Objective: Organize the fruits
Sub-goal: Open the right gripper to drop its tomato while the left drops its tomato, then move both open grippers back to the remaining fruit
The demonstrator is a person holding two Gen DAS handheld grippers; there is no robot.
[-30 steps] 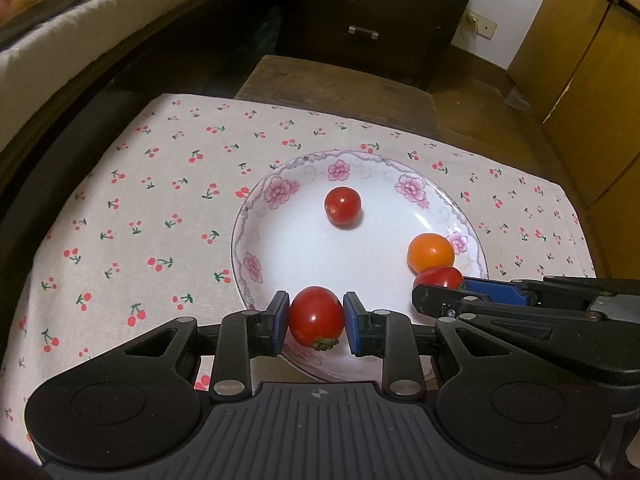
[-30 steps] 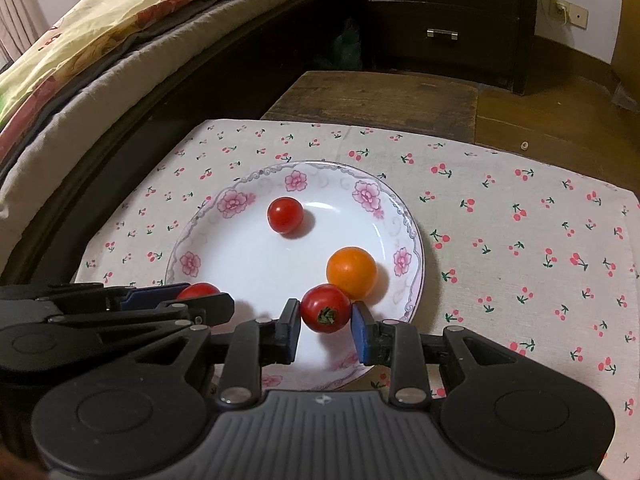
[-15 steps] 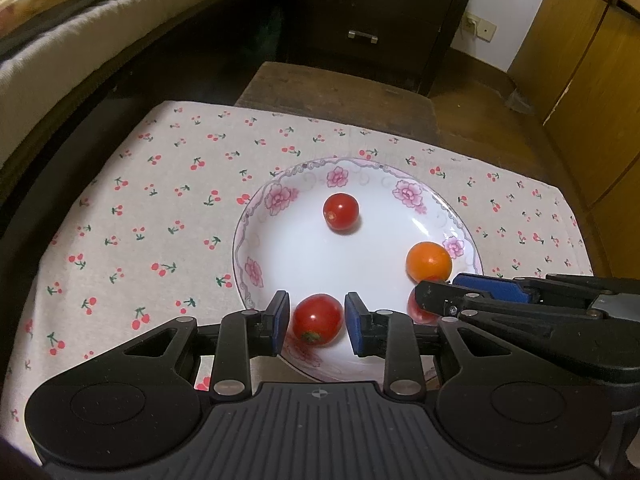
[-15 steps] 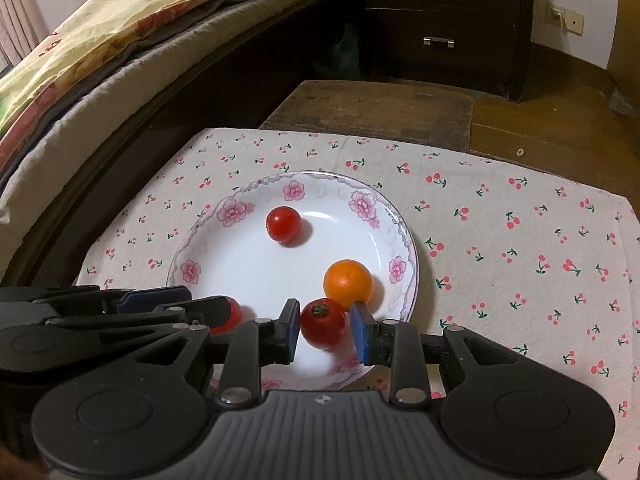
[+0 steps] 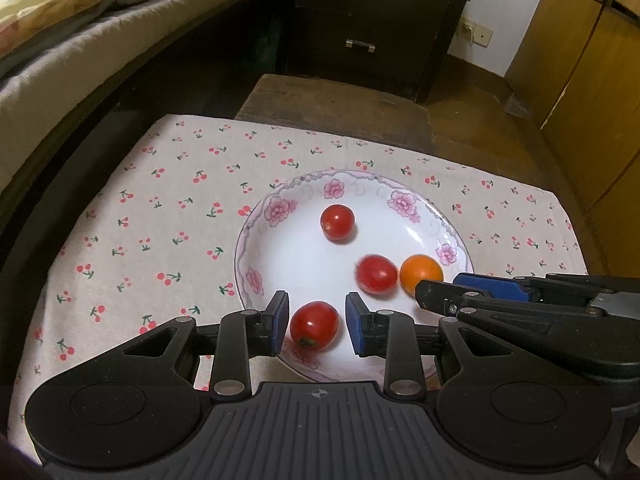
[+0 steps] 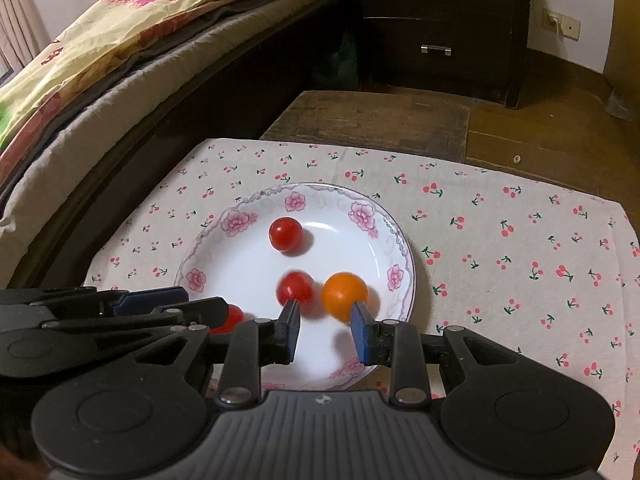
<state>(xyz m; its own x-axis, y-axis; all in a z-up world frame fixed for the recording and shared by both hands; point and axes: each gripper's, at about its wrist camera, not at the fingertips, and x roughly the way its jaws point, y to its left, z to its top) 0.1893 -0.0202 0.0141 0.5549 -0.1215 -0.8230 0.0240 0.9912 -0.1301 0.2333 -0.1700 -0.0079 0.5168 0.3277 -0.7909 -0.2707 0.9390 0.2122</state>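
Item: plate (image 5: pixel 256 240) on a cherry-print cloth (image 5: pixel 152 216), four fruits in it, both grippers over its near rim.

Left gripper (image 5: pixel 316 326): jaws narrow but parted, still easing apart. Near tomato (image 5: pixel 315 326) lies between the pads with a gap on each side, resting on the plate's near slope. A second ago the pads pinched it; now it is let go.

Right gripper (image 6: pixel 325 330): jaws parted and bare, only white plate between them. The tomato it carried a second ago is out.

Just beyond the right jaws: rolling tomato (image 6: pixel 295 287), blurred, so in motion or barely settled, ahead of the left pad. It touches or nearly touches the orange fruit (image 6: pixel 345 290), which sits ahead of the right pad.

Farther: far tomato (image 6: pixel 285 233), alone near the plate's middle, well beyond both sets of jaws, unchanged from a second ago.

Beyond the plate: bare cloth, a wooden stool (image 6: pixel 376 120), a dark dresser (image 6: pixel 440 20), a bed (image 6: pixel 120 60) to the left.

Reading: both drops are made, and all fruit in view sits in the plate. Likely next is pulling both grippers back without nudging the near tomato.
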